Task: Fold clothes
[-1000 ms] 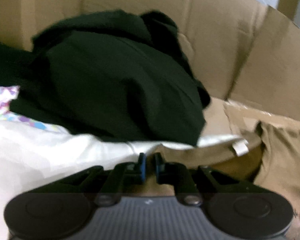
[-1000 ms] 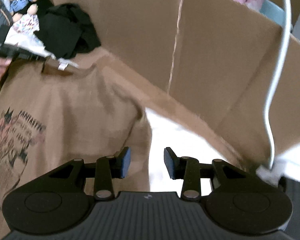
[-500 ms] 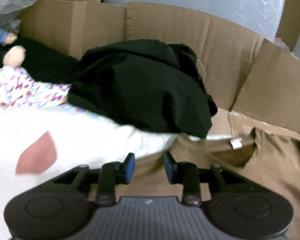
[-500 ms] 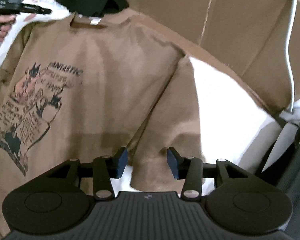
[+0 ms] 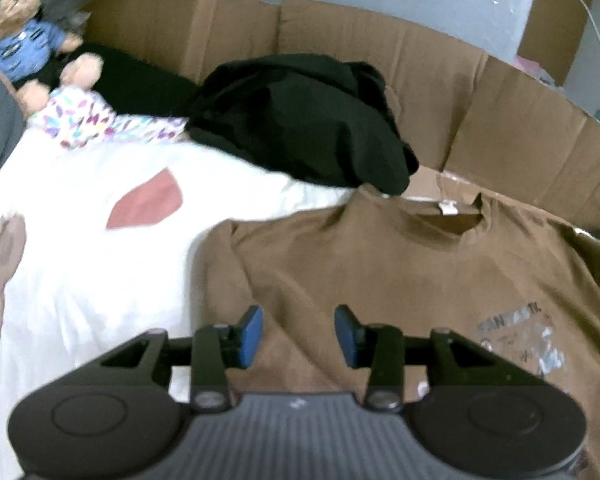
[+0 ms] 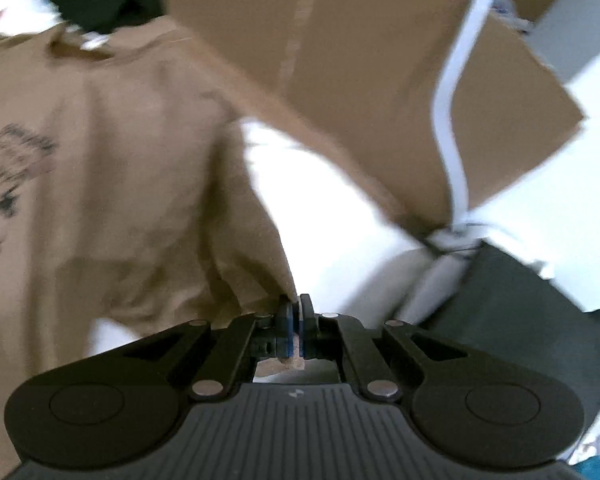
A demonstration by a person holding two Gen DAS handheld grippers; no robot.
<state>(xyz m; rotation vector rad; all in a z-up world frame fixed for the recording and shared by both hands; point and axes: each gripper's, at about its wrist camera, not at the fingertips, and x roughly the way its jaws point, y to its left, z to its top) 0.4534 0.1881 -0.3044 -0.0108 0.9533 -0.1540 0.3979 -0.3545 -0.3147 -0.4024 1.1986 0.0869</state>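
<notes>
Bed sheet point(image 5: 80, 280); R claw point(image 6: 295, 316) pinching brown tee point(image 6: 120, 160) sleeve.

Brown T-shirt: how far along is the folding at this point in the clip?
Early. Done: the brown T-shirt lies spread print-up on the white sheet, collar toward the cardboard. In hand: the right gripper is shut on the sleeve edge; the left gripper, jaws opening, holds nothing. Left: no fold made yet, and the black garment lies bunched up, untouched.
</notes>
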